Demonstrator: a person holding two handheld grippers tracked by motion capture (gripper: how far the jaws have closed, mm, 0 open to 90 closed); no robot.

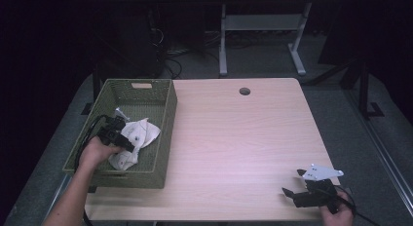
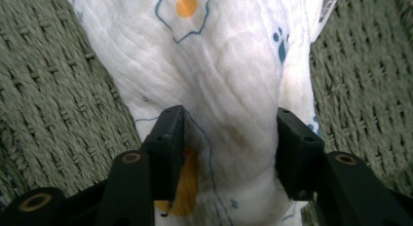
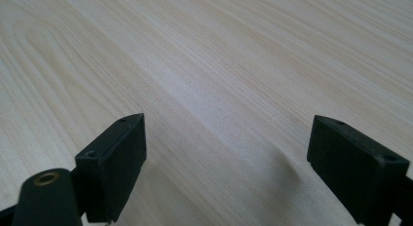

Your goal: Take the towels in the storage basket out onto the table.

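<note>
A white cloth [image 1: 140, 132] printed with blue outlines, paw marks and orange dots lies crumpled in a green woven basket [image 1: 146, 179] at the table's left edge. My left gripper [image 1: 126, 138] reaches down into the basket. In the left gripper view its two black jaws [image 2: 229, 138] stand on either side of a bunched fold of the cloth [image 2: 219, 75], and both pads touch the fabric. My right gripper [image 1: 293, 182] rests low over the table's near right corner. In the right gripper view its jaws [image 3: 229, 153] are wide open over bare wood [image 3: 219, 65].
The light wooden table [image 1: 234, 133] has a round cable hole [image 1: 244, 91] near its far edge. The basket's woven floor [image 2: 58, 89] surrounds the cloth. Behind the table, white legs of another desk [image 1: 223, 41] stand on grey floor among cables.
</note>
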